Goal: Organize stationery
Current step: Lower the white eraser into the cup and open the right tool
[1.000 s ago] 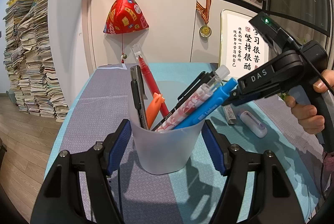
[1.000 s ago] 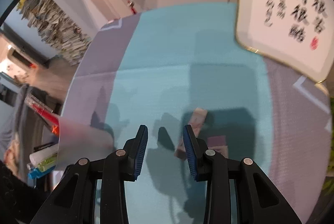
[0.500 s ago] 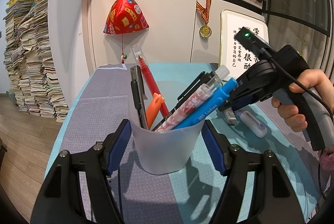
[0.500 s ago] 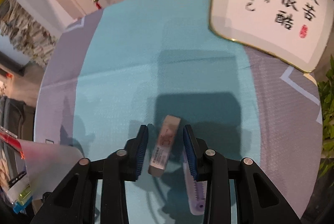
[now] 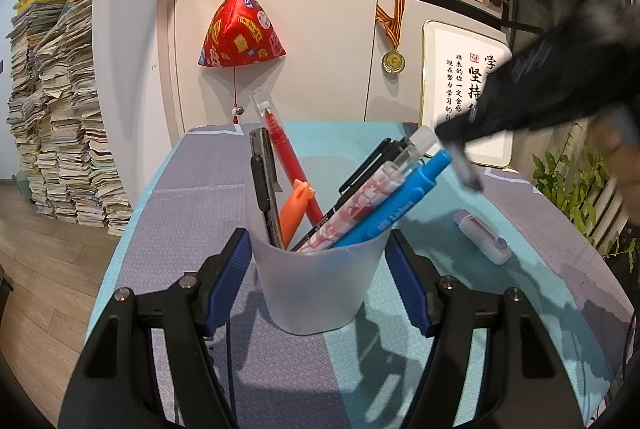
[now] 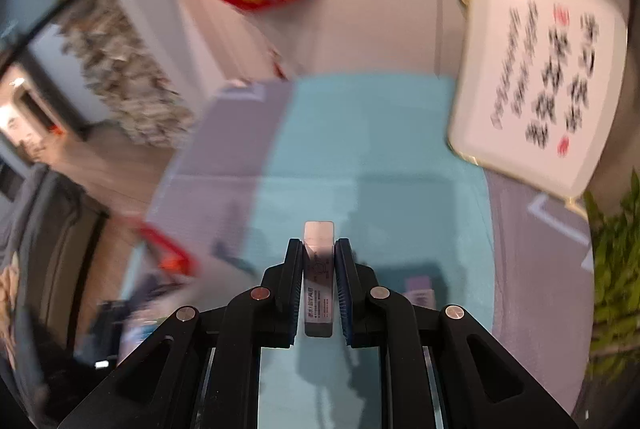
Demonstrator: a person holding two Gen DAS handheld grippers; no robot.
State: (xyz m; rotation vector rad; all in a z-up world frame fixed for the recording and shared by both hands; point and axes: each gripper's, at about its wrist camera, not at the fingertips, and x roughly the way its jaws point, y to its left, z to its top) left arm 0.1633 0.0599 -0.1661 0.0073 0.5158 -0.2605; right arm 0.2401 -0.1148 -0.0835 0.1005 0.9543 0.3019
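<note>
A frosted plastic cup [image 5: 316,289] with several pens and a utility knife stands on the teal and grey tablecloth [image 5: 192,205]. My left gripper [image 5: 318,269] has a blue pad against each side of the cup, and its jaws are closing on it. My right gripper [image 6: 319,245] is closing its jaws on a small pale eraser [image 6: 319,233], pads pressed to its sides, and holds it above the cloth. In the left wrist view the right gripper [image 5: 456,145] is a dark blur up and to the right of the cup, with the eraser [image 5: 469,175] hanging from it.
A purple and white correction tape [image 5: 482,237] lies on the cloth right of the cup. A framed calligraphy board [image 5: 460,101] leans at the table's back right, with a green plant [image 5: 572,189] beside it. Tall stacks of books [image 5: 60,117] stand on the floor at left.
The right gripper came down around the eraser, shut on it and lifted it off the cloth. The left gripper and the cup stayed where they were.
</note>
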